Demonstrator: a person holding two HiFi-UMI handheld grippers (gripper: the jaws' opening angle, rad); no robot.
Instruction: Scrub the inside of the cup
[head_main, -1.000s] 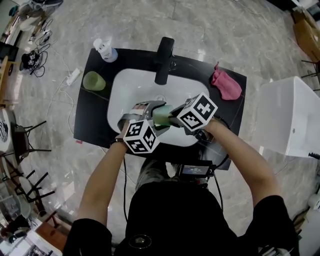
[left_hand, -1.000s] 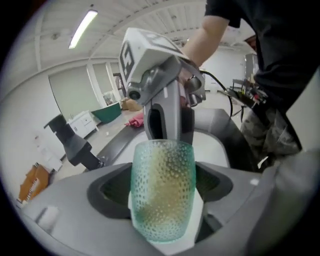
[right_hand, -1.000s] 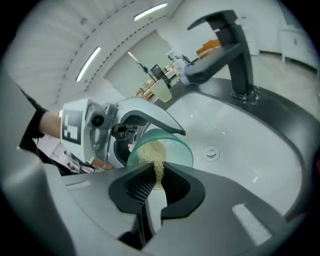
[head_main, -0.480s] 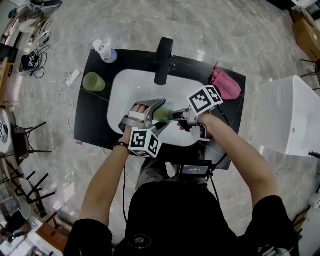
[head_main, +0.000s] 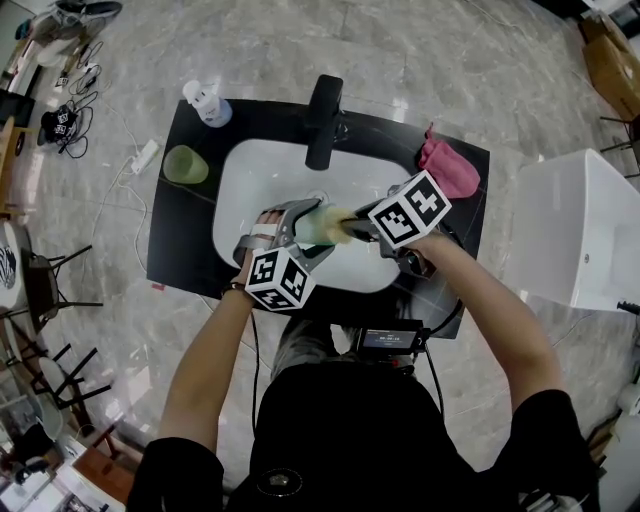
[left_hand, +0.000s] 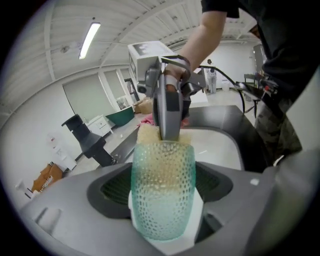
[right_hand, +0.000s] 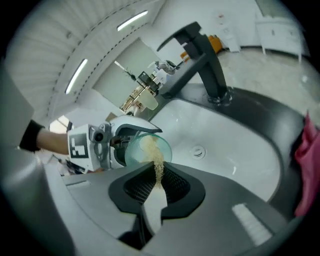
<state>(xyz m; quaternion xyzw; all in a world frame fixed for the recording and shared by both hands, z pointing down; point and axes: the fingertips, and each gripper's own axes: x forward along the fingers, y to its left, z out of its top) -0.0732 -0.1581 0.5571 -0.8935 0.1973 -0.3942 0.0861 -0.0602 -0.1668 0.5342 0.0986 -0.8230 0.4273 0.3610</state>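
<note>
Dimpled, translucent green cup (left_hand: 162, 195); coarse, porous sponge (left_hand: 146, 134); glossy white basin (head_main: 255, 175); matt black faucet (head_main: 326, 120); soft, crumpled pink cloth (head_main: 452, 170).

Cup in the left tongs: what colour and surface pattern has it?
The cup is translucent teal-green with small dimples all over; best in the left gripper view.

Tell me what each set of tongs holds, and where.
Left tongs grip the green cup by its sides; right tongs pinch the sponge at its near end.
</note>
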